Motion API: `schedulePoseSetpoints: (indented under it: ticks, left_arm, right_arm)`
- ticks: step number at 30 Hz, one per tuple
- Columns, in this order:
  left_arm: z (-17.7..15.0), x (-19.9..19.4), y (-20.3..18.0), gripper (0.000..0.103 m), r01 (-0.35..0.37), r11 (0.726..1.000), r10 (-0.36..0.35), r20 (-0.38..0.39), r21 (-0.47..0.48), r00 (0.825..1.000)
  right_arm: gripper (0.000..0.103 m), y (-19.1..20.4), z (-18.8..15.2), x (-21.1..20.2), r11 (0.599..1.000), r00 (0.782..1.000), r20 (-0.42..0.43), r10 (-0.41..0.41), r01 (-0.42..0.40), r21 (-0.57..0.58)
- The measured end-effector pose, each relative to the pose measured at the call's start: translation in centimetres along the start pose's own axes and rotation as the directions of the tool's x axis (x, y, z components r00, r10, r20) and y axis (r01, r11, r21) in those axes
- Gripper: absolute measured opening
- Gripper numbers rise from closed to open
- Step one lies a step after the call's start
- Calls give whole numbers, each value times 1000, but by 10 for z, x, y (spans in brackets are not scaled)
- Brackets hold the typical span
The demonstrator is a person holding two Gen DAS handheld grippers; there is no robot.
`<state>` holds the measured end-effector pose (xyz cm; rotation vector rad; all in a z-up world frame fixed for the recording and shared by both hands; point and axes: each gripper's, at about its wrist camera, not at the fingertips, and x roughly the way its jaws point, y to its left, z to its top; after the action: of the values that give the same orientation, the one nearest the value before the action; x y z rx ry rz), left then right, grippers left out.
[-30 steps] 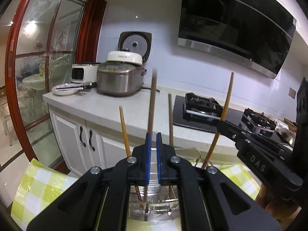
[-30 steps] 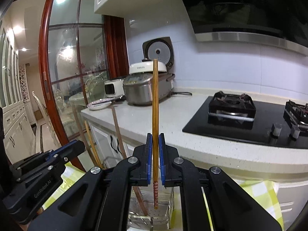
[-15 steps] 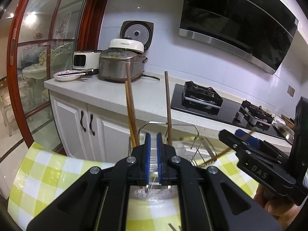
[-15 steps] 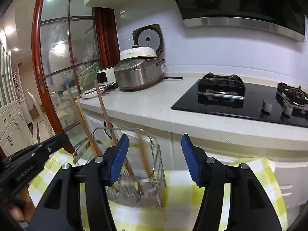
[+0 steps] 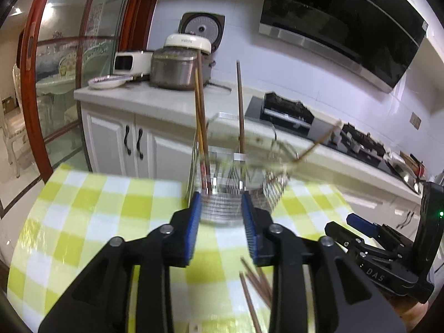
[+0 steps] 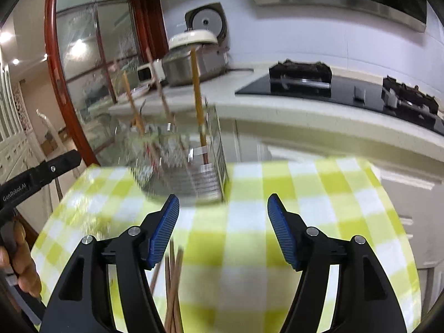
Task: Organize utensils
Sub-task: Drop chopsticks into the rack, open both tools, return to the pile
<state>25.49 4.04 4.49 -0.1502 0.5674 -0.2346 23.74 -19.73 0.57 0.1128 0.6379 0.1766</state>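
A wire utensil rack (image 5: 222,202) (image 6: 180,177) stands on the yellow-checked tablecloth (image 5: 97,222) (image 6: 277,222). Several wooden chopsticks (image 5: 201,116) (image 6: 197,100) stand in it; one (image 5: 319,141) leans far to the right. More loose chopsticks (image 5: 255,285) (image 6: 172,283) lie on the cloth near me. My left gripper (image 5: 220,227) is open and empty, just in front of the rack. My right gripper (image 6: 223,230) is open wide and empty, also in front of the rack; it shows in the left wrist view (image 5: 358,227).
Behind the table runs a white counter (image 5: 166,97) with a rice cooker (image 5: 177,66) (image 6: 191,58), a plate (image 5: 106,82) and a black gas hob (image 5: 288,111) (image 6: 305,80). A range hood (image 5: 347,22) hangs above. A glass door with a red frame (image 5: 36,83) stands left.
Both grippers let go of their chopsticks into the rack, opened, and pulled back and down. The view now shows the tablecloth and the loose chopsticks.
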Motion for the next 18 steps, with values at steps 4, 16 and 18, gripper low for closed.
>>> schedulePoseSetpoints:
  ticks: [4, 16, 18]
  left_arm:
    - [-28, -9, 1, 37, -4, 1000, 4, -49, 9, 999]
    - [-100, -17, 1, 40, 19, 999, -12, -229, 27, 973]
    - [-104, -14, -8, 40, 46, 998, -32, -259, 48, 965]
  right_arm:
    - [64, 6, -30, -10, 999, 998, -58, 6, -9, -47]
    - [64, 29, -90, -12, 993, 976, -216, 27, -51, -107]
    - [64, 39, -93, -11, 989, 974, -226, 26, -58, -134]
